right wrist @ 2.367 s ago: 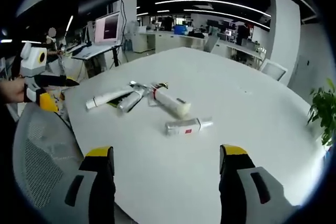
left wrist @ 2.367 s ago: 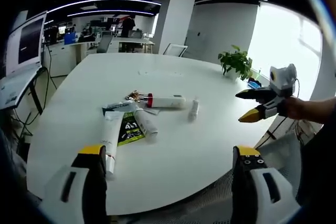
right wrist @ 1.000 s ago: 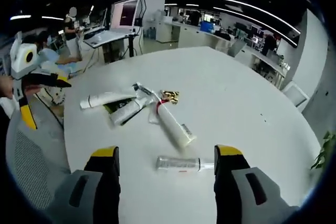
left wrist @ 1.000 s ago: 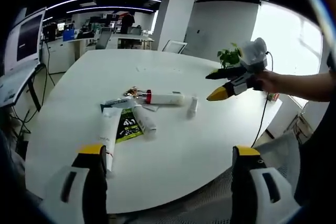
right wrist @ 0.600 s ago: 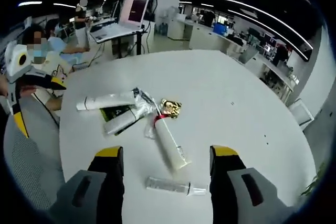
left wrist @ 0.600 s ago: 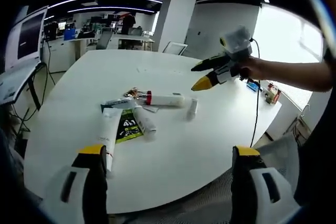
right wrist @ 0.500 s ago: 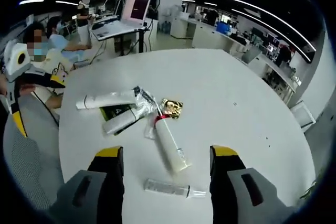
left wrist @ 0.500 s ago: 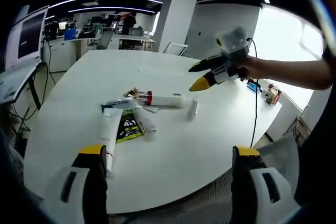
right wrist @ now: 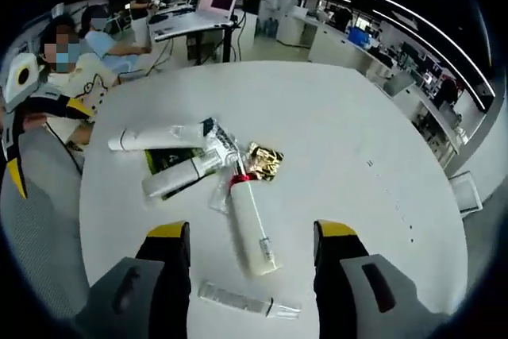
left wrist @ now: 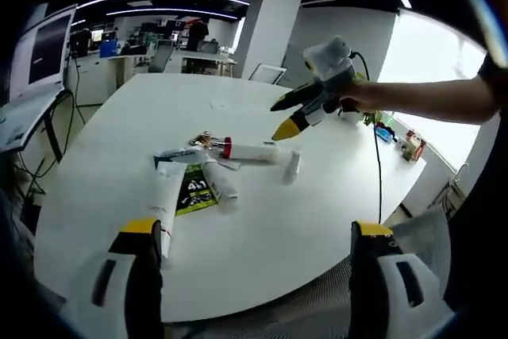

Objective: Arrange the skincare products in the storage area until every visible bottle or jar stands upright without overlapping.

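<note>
Tubes (left wrist: 230, 168) flat on white table (left wrist: 262, 228), right tongs (left wrist: 279, 118) above them, jaws apart.

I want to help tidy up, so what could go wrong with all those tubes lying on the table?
1. The clear tube lies flat between the right gripper's open fingers; it may roll when pinched.
2. The tubes overlap a green packet and a gold wrapper, so lifting one might drag the others.
3. The red-collared tube is long; stood upright it could tip over.
</note>
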